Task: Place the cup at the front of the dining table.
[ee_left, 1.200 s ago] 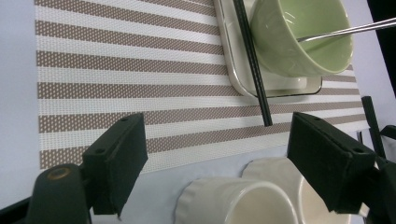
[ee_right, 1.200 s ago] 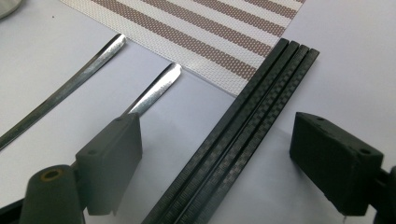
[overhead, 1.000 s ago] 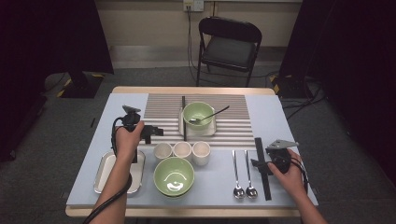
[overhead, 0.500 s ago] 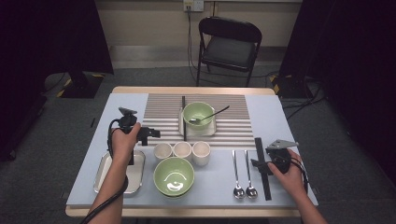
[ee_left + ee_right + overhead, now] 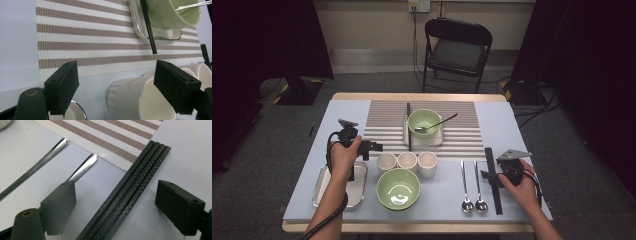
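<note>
Left gripper [image 5: 115,93]: fingers wide, empty, straddling the nearest white cup [image 5: 140,100] beside the placemat [image 5: 87,37]. Right gripper [image 5: 116,211]: fingers wide, empty, over black chopsticks [image 5: 130,187] on the desk. Risk: cup seems off-centre; closing could tip it.

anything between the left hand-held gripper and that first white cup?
Nothing visible. The left hand-held gripper has its jaws open and the nearest white cup already sits in the gap between them, untouched. The other two cups stand in a row beyond it, not in front.
</note>
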`<state>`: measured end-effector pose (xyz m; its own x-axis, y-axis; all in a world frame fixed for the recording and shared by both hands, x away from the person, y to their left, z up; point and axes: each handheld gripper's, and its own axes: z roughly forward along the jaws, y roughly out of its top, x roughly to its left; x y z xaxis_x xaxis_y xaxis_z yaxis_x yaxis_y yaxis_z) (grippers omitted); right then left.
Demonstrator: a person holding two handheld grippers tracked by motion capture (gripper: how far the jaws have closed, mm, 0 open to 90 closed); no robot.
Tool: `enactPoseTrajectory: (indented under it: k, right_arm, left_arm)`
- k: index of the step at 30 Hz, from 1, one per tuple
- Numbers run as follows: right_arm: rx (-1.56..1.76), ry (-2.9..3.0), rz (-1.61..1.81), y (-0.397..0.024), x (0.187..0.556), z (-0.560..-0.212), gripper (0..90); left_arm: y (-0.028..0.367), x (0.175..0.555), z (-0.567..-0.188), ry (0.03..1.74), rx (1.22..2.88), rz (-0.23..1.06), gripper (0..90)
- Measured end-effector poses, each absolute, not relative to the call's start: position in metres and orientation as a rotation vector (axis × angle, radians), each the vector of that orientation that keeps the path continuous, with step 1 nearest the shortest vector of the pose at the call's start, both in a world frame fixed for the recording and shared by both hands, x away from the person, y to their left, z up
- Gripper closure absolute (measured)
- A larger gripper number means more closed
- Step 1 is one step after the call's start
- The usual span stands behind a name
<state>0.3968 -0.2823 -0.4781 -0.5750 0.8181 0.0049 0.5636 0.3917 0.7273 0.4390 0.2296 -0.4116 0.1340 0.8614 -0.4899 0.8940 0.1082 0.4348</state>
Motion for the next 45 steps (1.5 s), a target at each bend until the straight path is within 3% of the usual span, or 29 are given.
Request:
enactPoseTrajectory:
  k: [45]
  right_arm:
    - [1.195, 2.303, 0.995, -0.282, 0.397, -0.478, 16.1]
  left_arm:
    - [0.232, 0.413, -0.423, 1.695, 1.775, -0.049, 20.4]
